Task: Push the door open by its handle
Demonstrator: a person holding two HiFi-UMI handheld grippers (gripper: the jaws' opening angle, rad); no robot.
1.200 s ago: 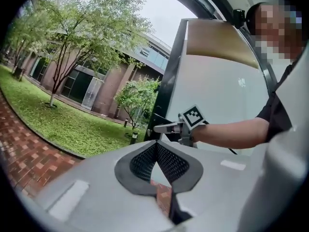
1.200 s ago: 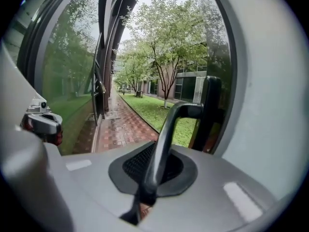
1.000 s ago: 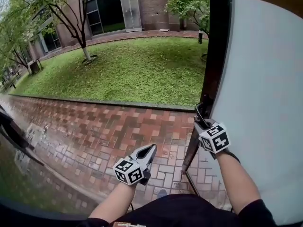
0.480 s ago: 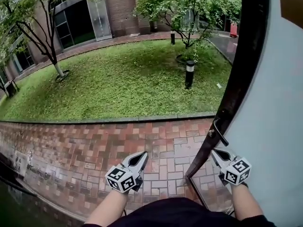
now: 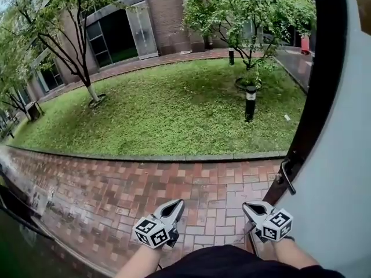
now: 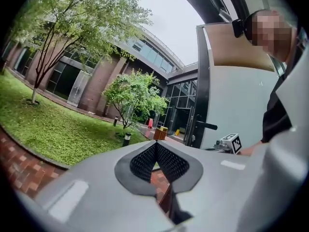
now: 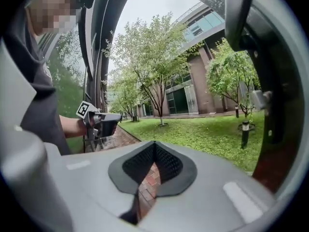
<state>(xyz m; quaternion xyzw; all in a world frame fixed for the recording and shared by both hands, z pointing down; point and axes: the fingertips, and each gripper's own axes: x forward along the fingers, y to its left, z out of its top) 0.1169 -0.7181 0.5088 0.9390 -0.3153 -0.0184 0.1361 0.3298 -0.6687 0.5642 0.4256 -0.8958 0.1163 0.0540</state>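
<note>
The right gripper is being held clenched with nothing between its jaws. The door handle is being shown just above it and to its right, apart from it, on the edge of the door standing open at that gripper's right. The left gripper is likewise being held clenched and empty, near the right one on its left, both being pointed out over the brick paving ahead of them.

Brick paving right below me, green lawn beyond it, a short lamp post just beside a leafy tree, brick building behind.
</note>
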